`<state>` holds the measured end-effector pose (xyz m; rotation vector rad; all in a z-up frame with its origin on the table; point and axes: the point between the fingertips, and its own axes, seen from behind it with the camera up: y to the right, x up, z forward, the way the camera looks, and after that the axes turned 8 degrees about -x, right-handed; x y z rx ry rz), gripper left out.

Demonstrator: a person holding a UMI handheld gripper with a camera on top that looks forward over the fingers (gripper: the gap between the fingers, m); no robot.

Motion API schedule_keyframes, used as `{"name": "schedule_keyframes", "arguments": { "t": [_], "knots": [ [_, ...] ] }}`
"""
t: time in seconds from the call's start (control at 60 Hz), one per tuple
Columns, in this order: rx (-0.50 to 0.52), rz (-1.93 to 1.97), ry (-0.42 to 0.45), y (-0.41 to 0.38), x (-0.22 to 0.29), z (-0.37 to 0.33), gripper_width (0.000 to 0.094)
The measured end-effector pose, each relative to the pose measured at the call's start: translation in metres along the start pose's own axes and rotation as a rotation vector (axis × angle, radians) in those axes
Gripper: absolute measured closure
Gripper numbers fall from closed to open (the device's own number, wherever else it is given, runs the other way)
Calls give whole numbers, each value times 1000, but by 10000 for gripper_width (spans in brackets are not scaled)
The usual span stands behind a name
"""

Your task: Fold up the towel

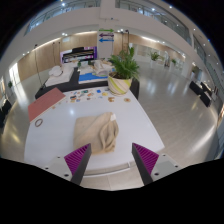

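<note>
A beige towel lies crumpled in a heap on the white table, just ahead of my fingers and a little left of their middle. My gripper is open and empty above the table's near edge. Its two fingers with magenta pads stand wide apart. Nothing is between them but bare table.
A potted green plant stands at the table's far end. A pink sheet and small scattered objects lie on the far left part. Beyond are a shiny floor, a dark keyboard and dark seats.
</note>
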<state>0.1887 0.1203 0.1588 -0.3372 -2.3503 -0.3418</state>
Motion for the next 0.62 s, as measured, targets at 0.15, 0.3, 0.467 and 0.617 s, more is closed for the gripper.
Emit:
{"name": "schedule_keyframes", "arguments": {
  "t": [0.15, 0.3, 0.467, 0.617],
  "knots": [
    [-44, -4, -43, 20, -41, -106, 81],
    [-67, -2, -27, 22, -56, -150, 80],
    [-43, -1, -10, 11, -56, -156, 83],
    [-50, -66, -2, 9, -53, -152, 85]
  ]
}}
